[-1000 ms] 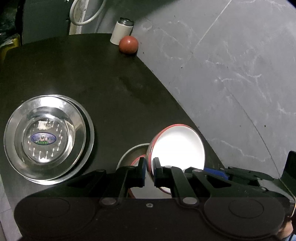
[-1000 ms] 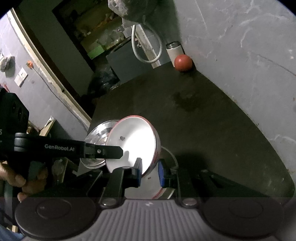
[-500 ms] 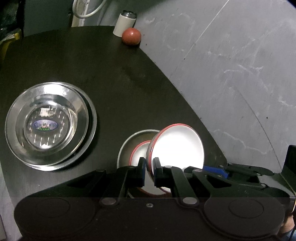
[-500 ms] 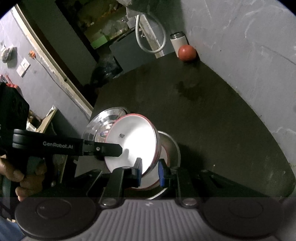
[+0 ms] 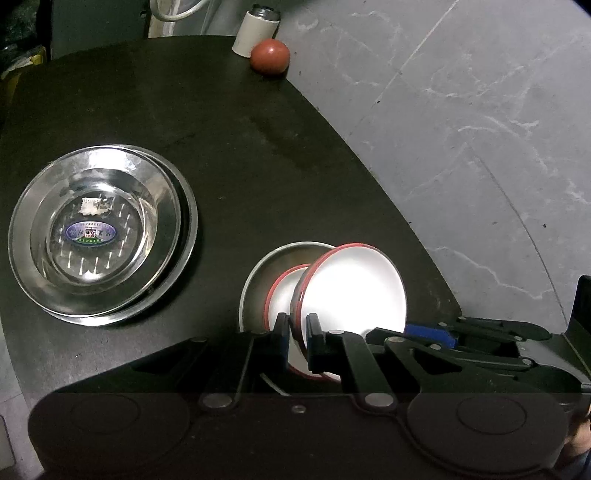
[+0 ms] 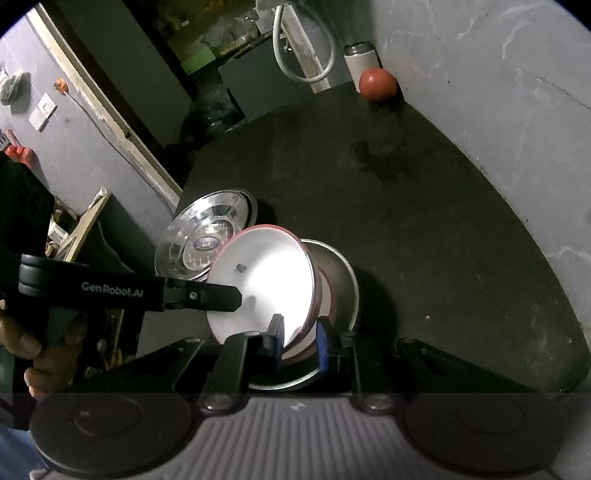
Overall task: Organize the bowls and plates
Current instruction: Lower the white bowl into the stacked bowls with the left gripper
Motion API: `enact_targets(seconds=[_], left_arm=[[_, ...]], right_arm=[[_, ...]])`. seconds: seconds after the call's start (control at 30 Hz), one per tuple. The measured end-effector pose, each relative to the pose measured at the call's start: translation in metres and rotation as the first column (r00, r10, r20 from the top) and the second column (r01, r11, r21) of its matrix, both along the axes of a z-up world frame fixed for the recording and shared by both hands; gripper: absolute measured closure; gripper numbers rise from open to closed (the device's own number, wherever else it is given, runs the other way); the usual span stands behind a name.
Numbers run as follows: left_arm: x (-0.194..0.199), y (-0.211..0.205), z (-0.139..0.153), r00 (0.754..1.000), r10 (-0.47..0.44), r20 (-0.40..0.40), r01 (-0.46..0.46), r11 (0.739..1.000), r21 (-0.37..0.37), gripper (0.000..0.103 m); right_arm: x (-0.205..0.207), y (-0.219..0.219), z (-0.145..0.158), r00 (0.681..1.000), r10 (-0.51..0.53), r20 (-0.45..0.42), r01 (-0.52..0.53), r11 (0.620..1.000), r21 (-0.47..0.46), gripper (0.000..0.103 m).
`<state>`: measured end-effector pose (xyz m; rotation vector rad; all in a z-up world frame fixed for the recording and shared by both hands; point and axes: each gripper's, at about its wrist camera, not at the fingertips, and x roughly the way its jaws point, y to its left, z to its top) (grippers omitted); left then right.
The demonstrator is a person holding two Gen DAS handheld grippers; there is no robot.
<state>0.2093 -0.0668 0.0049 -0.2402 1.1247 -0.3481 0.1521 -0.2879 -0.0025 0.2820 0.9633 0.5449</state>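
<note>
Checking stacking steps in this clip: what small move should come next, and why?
Probably lower it. Both the left gripper and right gripper pinch the tilted white bowl just above the red-rimmed bowl inside the steel plate.

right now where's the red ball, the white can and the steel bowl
red ball (image 5: pixel 270 57), left wrist view, middle of its front face
white can (image 5: pixel 255 34), left wrist view, on its white side wall
steel bowl (image 5: pixel 90 232), left wrist view, on the label in its bottom

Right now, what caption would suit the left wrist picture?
Both grippers' fingers pinch a red-rimmed white bowl over another in a steel plate, beside stacked steel bowls.
</note>
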Motion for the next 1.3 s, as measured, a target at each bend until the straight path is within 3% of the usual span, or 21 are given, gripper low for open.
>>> enact_targets(seconds=[1.3], left_arm=[[0.004,-0.006,-0.007,0.997,0.003,-0.071,0.0,0.999,0.043,0.093]], right_arm=[[0.007,0.01,-0.002,0.999,0.035,-0.035,-0.037,0.998,-0.047,0.081]])
